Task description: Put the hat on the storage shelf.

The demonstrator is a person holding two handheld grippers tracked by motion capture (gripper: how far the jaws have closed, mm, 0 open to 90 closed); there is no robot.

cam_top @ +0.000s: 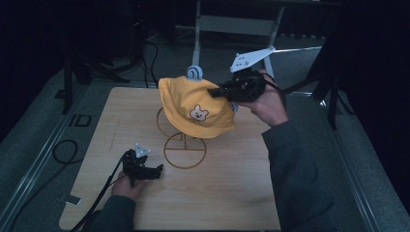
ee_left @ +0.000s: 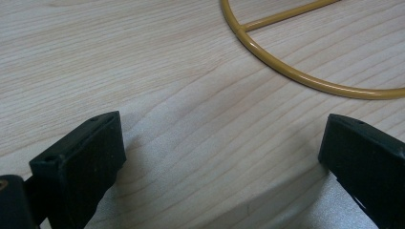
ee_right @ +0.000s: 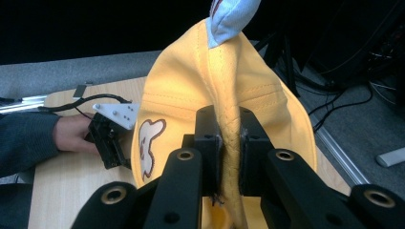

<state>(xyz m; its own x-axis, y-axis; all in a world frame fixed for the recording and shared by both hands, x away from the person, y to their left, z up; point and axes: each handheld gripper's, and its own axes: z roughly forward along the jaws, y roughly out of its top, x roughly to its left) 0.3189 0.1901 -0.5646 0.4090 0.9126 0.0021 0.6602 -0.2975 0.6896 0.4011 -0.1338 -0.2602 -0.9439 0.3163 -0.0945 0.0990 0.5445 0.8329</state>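
Right tool (ee_right: 228,143) clamped on a fold of the yellow fabric bear-face hat (cam_top: 196,104), held over the gold wire stand (cam_top: 183,145) — I'd lower slowly, centred. Left tool (cam_top: 145,169) apart, resting on the wooden worktop (cam_top: 232,183).

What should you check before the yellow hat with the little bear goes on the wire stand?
1. Right tool shut on the yellow hat, pinching a fold of fabric: ok.
2. Hat lifted off the table, above the wire stand: ok.
3. Stand upright with its ring base flat on the table: ok.
4. Left tool open, holding nothing and off to the side of the stand: ok.
5. Hat opening lined up over the top of the stand: cannot tell, the hat hides it.
6. Blue ear free, not caught: ok.
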